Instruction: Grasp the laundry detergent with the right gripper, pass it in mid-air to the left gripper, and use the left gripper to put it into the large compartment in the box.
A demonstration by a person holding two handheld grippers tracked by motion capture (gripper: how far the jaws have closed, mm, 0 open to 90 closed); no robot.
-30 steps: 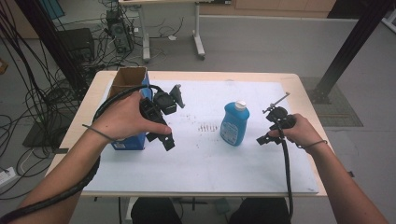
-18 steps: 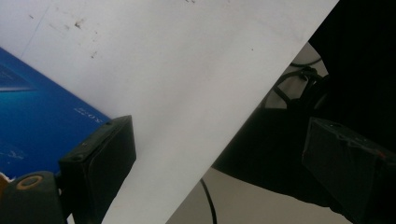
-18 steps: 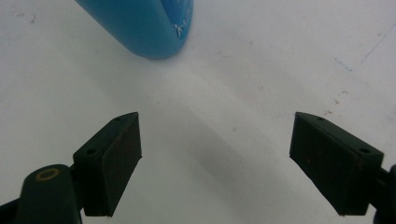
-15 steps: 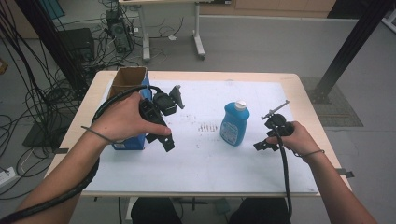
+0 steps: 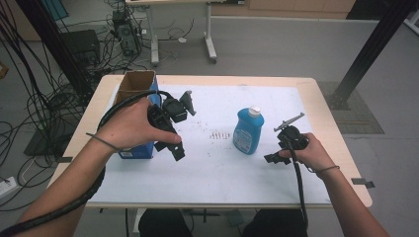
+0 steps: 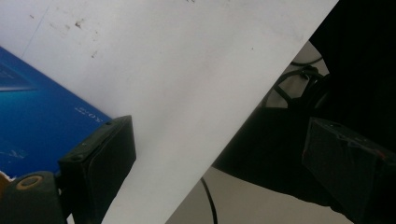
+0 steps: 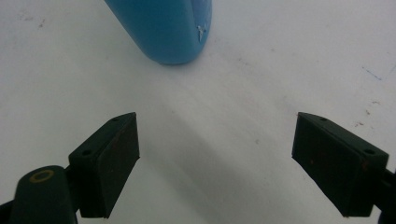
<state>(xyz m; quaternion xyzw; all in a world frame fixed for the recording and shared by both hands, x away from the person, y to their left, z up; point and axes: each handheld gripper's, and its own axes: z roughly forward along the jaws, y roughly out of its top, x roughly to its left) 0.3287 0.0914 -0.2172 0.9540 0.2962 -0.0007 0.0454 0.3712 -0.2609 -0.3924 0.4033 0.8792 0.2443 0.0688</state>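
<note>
Blue plastic bottle (image 5: pixel 247 132) with white cap stands upright on the white paper sheet (image 5: pixel 222 173) covering the table, right of centre. Label panel on its front, print too small to read. Body flattened, shoulders tapering to the cap. In the right gripper view its rounded blue base (image 7: pixel 163 30) sits flat on the sheet, a small white mark near the lower edge. Nothing touches the bottle; it stands free.

R tool (image 7: pixel 215 163) jaws apart, just been opening; blue bottle (image 7: pixel 163 28) ahead on white sheet (image 7: pixel 280 56).
</note>
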